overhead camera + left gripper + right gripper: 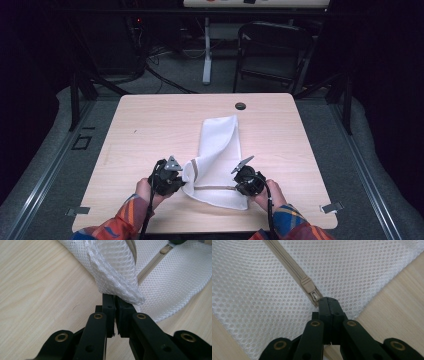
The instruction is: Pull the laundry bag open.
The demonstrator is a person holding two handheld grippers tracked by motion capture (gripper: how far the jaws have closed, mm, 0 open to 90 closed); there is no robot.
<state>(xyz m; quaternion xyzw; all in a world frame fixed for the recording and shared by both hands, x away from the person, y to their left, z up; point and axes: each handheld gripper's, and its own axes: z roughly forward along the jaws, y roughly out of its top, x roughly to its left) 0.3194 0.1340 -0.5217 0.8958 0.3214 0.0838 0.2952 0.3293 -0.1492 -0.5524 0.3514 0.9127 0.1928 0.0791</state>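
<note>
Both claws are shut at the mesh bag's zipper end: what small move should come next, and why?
Probably the right claw draws the zipper pull along the zipper toward the left claw. It seems to pinch the pull's tab, while the left claw clamps a fold of the bag, anchoring it.

The mesh bag [218, 160] lies on the counter [150, 130], reaching from its near edge toward the middle. Your left tool [184, 181] sits at the bag's left corner, your right tool [236, 188] at its zipper pull [312, 290].
</note>
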